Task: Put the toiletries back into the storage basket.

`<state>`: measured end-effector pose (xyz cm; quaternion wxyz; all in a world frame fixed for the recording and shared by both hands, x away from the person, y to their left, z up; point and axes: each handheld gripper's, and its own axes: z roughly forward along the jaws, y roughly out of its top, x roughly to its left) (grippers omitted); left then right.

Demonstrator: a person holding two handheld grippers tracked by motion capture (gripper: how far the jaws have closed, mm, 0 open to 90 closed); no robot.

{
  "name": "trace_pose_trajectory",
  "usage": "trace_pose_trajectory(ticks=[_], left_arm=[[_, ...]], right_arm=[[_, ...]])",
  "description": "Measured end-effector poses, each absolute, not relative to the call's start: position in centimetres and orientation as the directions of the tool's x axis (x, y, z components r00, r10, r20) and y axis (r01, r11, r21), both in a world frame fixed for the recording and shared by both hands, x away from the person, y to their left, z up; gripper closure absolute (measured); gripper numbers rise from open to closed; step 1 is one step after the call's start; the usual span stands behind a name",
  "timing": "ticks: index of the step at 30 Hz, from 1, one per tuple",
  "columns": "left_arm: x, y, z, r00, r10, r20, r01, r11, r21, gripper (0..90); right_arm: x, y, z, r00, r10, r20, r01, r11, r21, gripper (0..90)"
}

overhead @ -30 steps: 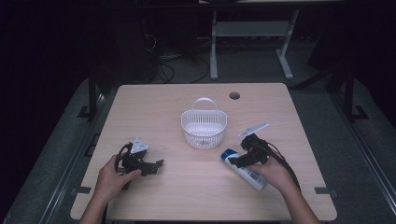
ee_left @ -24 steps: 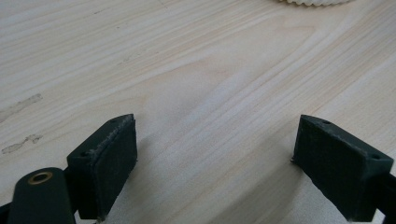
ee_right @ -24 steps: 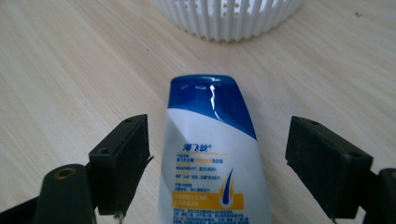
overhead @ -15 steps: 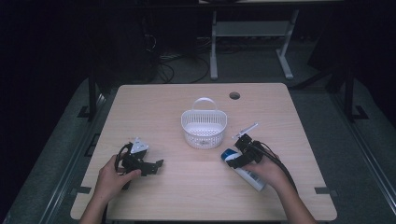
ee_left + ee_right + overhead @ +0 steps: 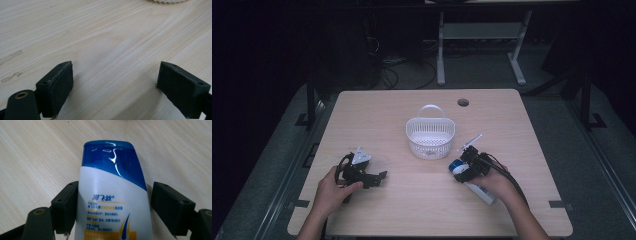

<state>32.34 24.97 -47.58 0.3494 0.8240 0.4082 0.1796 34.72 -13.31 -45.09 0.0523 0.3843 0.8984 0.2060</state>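
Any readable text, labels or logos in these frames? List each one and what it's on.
"海飞丝": blue brand lettering on the white shampoo bottle with the blue cap, lying on the table in the right gripper view.
Small dark lines under the brand name on the same bottle: too small and blurred to read.
White basket, table and both grippers: no text visible.

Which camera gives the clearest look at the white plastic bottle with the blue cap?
The right gripper view: the white plastic bottle with the blue cap lies close up on the table, printed label readable, between that gripper's jaws. In the high view it is small and partly covered by the hand and gripper. The left gripper view looks at bare wood.
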Motion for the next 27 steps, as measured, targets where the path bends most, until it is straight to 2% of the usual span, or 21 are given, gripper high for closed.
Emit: trace_pose_trajectory(ticks=[2, 3, 22, 27], left_arm=[[32.33, 24.97, -47.58, 0.602, 0.799, 0.010, 0.547, -0.422, 0.723, 13.0], [32.33, 24.97, -47.58, 0.602, 0.798, 0.011, 0.547, -0.422, 0.722, 13.0], [32.34, 24.96, -47.60, 0.601, 0.799, 0.011, 0.546, -0.421, 0.725, 13.0], [32.34, 24.96, -47.60, 0.601, 0.799, 0.011, 0.546, -0.420, 0.725, 13.0]], right_arm=[[34.63, -13.15, -45.09, -0.702, 0.711, 0.049, 0.664, 0.628, 0.406, 25.9], [34.49, -12.94, -44.99, -0.703, 0.710, 0.022, 0.656, 0.637, 0.404, 32.4], [34.37, -12.78, -44.86, -0.718, 0.696, 0.008, 0.638, 0.654, 0.406, 35.0], [34.29, -13.65, -44.10, -0.701, 0.713, 0.023, 0.640, 0.615, 0.461, 35.2]])
